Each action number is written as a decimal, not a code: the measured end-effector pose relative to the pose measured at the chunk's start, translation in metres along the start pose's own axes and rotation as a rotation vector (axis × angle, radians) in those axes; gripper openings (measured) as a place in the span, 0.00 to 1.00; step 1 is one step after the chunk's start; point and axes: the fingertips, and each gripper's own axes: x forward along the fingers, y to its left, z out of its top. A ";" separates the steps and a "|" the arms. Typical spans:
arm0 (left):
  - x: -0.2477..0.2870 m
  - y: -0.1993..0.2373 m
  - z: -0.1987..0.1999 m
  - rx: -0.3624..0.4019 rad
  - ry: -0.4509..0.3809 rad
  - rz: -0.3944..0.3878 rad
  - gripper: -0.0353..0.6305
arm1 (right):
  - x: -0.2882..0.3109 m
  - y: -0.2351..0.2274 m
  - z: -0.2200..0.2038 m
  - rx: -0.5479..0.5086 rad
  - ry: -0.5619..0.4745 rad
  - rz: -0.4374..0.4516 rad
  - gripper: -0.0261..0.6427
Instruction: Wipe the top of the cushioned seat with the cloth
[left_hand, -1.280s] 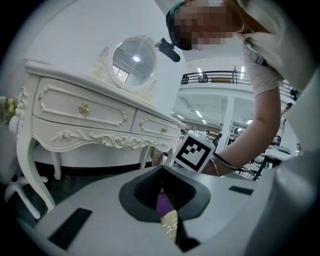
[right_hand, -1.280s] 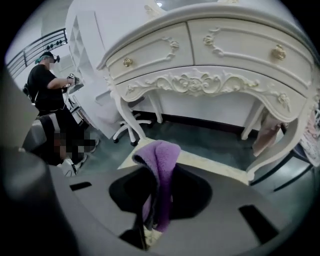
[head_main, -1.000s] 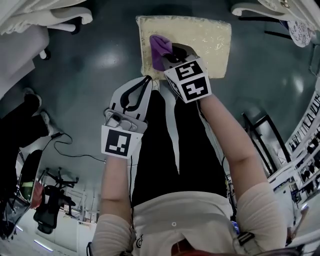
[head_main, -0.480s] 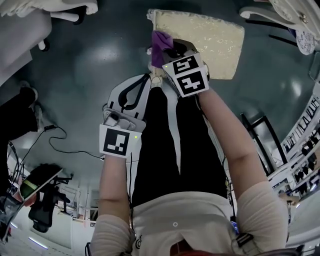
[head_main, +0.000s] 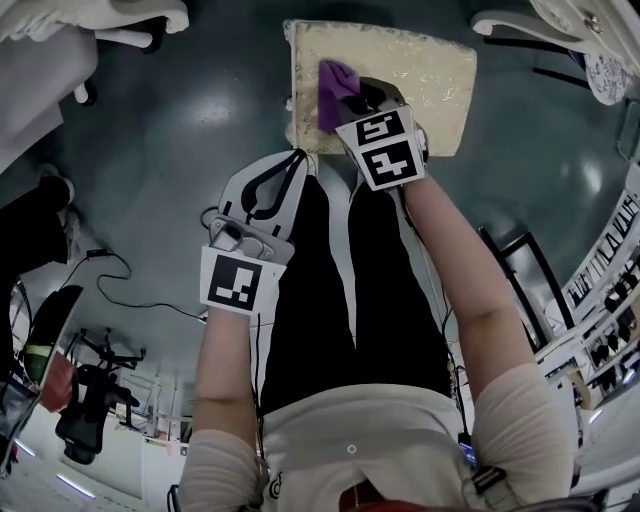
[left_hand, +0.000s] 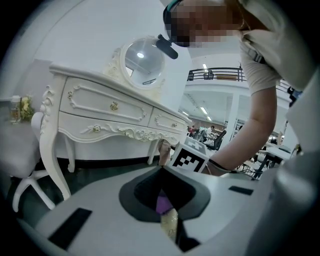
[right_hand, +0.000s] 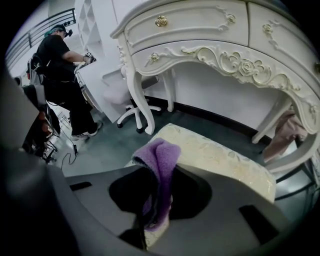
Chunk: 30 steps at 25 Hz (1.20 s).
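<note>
**Purple cloth (head_main: 334, 88) travelling back onto the cushioned seat (head_main: 430, 70)**
The right gripper (head_main: 348, 100), jaws clamped on the purple cloth, is moving inward across the seat top. Half a second ago the cloth was hanging at the seat's left edge; now it is lying on the top surface, inside that edge.

**Open run across seat top, furniture hems the far side**

The cushioned seat (head_main: 430, 70) lies bare to the right of the cloth (head_main: 335, 85), which sits at its near left part. Dark floor (head_main: 190, 130) stands open to the left, crossed only by a thin cable (head_main: 140, 295). Behind the seat, the white dressing table (right_hand: 200, 30) and its carved leg (right_hand: 136, 95) close off the way.
</note>
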 end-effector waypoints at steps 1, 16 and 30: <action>0.002 -0.001 0.000 -0.002 -0.001 0.002 0.07 | -0.001 -0.004 -0.002 0.002 -0.002 -0.003 0.16; 0.068 -0.060 0.005 0.005 0.000 -0.034 0.07 | -0.029 -0.076 -0.043 0.034 -0.004 -0.011 0.17; 0.122 -0.112 0.009 0.033 0.007 -0.061 0.07 | -0.066 -0.162 -0.099 0.080 0.015 -0.064 0.17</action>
